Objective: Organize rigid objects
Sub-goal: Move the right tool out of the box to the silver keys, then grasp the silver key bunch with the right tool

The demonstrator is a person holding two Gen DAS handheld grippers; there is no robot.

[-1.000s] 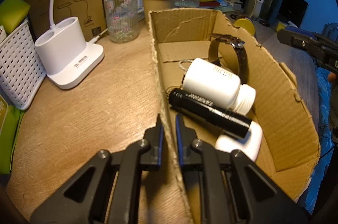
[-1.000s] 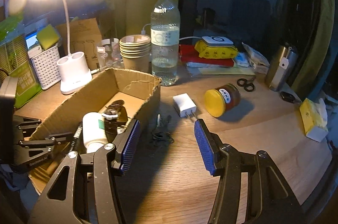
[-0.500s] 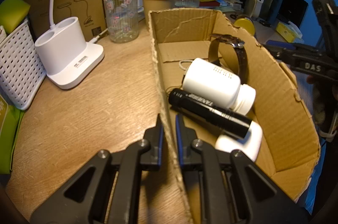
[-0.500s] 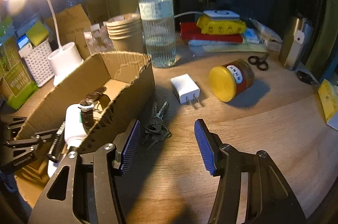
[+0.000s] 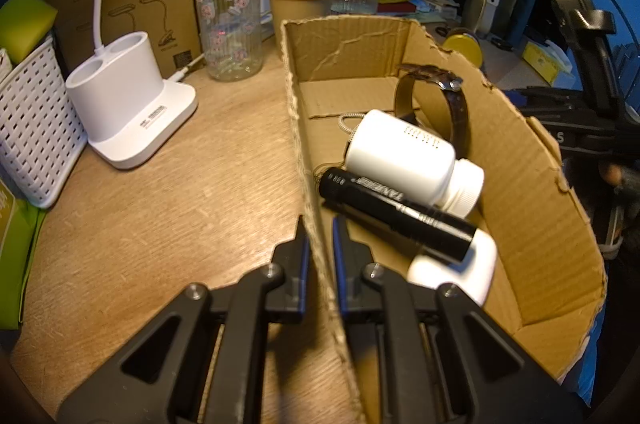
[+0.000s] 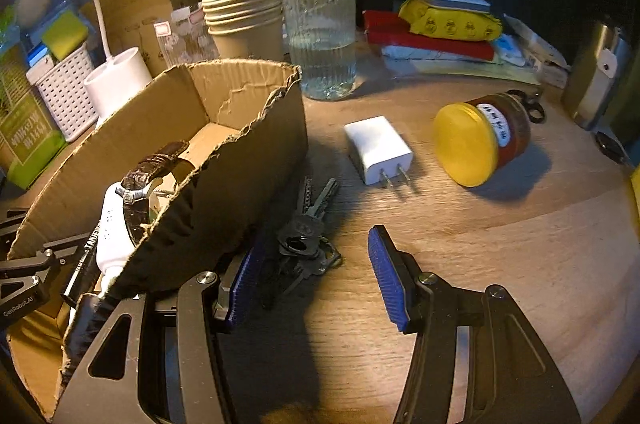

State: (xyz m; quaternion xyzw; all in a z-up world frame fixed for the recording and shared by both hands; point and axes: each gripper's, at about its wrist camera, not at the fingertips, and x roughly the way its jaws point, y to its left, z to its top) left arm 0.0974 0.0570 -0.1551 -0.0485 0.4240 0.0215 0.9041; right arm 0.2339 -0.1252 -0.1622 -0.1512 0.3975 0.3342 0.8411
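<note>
Left hand-held gripper (image 5: pixel 319 244) is pinched shut on the near wall of the box (image 5: pixel 532 184), one finger outside and one inside, which I read as bracing the box so it does not slide while things go in. On my other side, the right hand-held gripper (image 6: pixel 316 276) stands wide open and low over the surface (image 6: pixel 500 264), its left finger close against the box's outer wall, holding nothing. The keys (image 6: pixel 306 236) lie on the surface just beside that wall, ahead of and between the open fingers, so I judge them the next pick. Their long axis runs away from the gripper, blades pointing toward the far side of the surface and the ring bunched at the near end; closing across the ring end looks easiest, though the wall crowds the left finger. Beyond them sit a charger (image 6: pixel 376 148), prongs toward me, and a jar (image 6: pixel 480 140) on its side with its yellow lid facing me. Already in the box are a watch (image 5: pixel 440 100) standing on edge, a white bottle (image 5: pixel 404 160) lying with its cap toward the right wall, and a black flashlight (image 5: pixel 396 214) lying diagonally against it.
</note>
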